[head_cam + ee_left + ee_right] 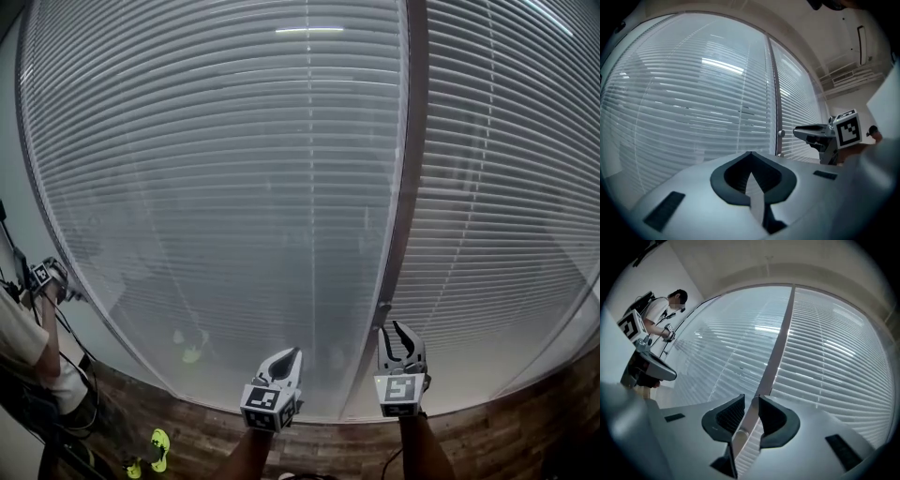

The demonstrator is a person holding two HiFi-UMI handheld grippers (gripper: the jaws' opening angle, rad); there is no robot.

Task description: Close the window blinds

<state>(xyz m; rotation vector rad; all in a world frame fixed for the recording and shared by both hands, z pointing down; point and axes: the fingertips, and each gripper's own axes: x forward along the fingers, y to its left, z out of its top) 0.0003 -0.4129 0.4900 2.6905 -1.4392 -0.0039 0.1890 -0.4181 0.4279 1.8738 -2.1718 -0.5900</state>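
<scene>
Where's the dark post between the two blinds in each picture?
Head view: post right of centre, running top downward.
Left gripper view: post just right of centre, upright.
Right gripper view: post at centre, slanting.
Shared landmark: the wide blind on its left.

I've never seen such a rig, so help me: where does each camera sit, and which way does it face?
Head view: on the person's head, facing the blinds; forearms, left gripper and right gripper show.
Left gripper view: on the left gripper, looking along its closed jaws toward the blinds; the right gripper shows at right.
Right gripper view: on the right gripper, looking along its parted jaws up the window post.
All three share blinds and window post.
</scene>
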